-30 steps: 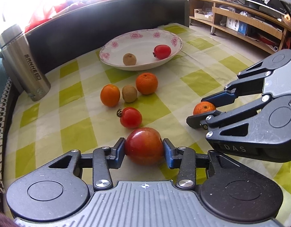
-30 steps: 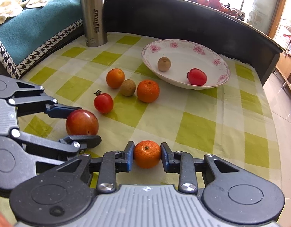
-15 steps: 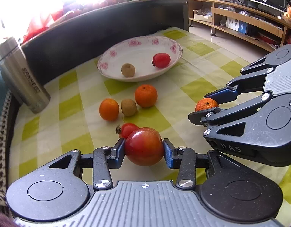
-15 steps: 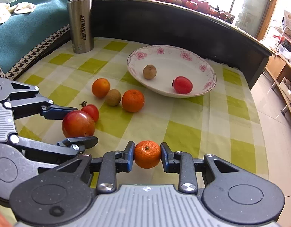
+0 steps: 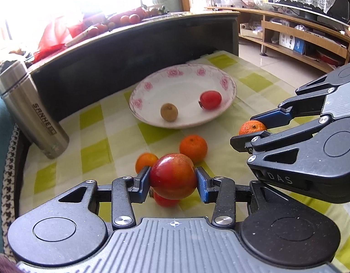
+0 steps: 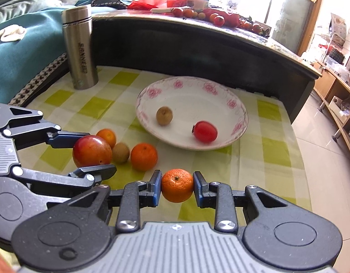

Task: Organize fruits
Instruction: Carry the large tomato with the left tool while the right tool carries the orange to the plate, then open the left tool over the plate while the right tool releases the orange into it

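My left gripper (image 5: 172, 183) is shut on a large red apple (image 5: 172, 176), held above the checked cloth. The right gripper (image 6: 177, 188) is shut on a small orange (image 6: 177, 185), also off the table. Each gripper shows in the other's view: the right gripper (image 5: 254, 128) with its small orange (image 5: 252, 127), the left gripper (image 6: 84, 153) with the red apple (image 6: 92, 151). A white floral plate (image 6: 239, 116) holds a kiwi (image 6: 164, 116) and a red tomato (image 6: 205, 131). Two oranges (image 6: 143, 156) (image 6: 106, 137) and a kiwi (image 6: 120, 152) lie in front of the plate. A tomato (image 5: 166, 201) peeks from under the apple.
A steel flask (image 6: 80, 47) stands at the table's back left. A dark curved wall (image 6: 197, 47) rises behind the plate, with tomatoes along its top. Teal cushions (image 6: 20, 56) lie left; the cloth's right edge drops to a tiled floor (image 6: 322, 159).
Both grippers have risen off the cloth with their fruit and moved forward toward the plate. The loose tomato now sits hidden under the held apple.
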`<state>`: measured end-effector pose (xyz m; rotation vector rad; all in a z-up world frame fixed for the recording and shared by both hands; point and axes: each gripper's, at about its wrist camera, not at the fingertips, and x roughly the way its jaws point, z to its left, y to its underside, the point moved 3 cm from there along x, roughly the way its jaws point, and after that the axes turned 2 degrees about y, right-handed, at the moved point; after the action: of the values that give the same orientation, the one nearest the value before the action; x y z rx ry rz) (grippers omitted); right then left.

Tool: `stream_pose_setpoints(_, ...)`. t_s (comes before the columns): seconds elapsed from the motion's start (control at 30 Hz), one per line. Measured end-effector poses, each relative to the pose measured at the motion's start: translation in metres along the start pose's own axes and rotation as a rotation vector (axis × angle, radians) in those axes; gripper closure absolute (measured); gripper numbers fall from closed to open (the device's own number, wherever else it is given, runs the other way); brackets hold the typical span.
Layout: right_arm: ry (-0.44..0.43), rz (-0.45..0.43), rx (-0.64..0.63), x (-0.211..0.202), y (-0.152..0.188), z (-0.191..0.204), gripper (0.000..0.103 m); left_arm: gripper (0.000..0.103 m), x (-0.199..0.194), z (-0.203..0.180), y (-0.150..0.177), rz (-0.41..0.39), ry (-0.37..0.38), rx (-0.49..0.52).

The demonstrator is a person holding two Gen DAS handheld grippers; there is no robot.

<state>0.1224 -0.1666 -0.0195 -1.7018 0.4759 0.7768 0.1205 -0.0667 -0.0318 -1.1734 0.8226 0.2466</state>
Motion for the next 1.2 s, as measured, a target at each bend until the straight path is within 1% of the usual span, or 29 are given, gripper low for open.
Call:
stream_pose_setpoints(0.33,0.037,-0.021,0.046,0.012,-0.018,-0.020,0.068,0.053,0.016,0.002,-0.026,-0.029,-0.008,0.008)
stream_pose_setpoints(0.53,0.048,-0.022,0.067,0.025,-0.028,-0.030,0.068,0.053,0.031,0.004,-0.038,-0.037,-0.016,0.031)
stream_pose_setpoints(0.8,0.026,-0.018,0.135,0.049,-0.040,-0.050,0.068,0.053,0.053,0.008,-0.056,-0.049,-0.025,0.044)
stream_pose_setpoints(1.0,0.017,-0.042,0.129,0.062,-0.047,-0.057,0.068,0.053,0.070,0.012,-0.064,-0.054,-0.030,0.041)
stream_pose_setpoints(1.13,-0.015,-0.065,0.134,0.069,-0.055,-0.060,0.068,0.053,0.080,0.016,-0.069,-0.049,-0.022,0.032)
stream_pose_setpoints(1.2,-0.022,-0.075,0.132,0.072,-0.060,-0.059,0.068,0.053,0.082,0.014,-0.072,-0.064,-0.020,0.054)
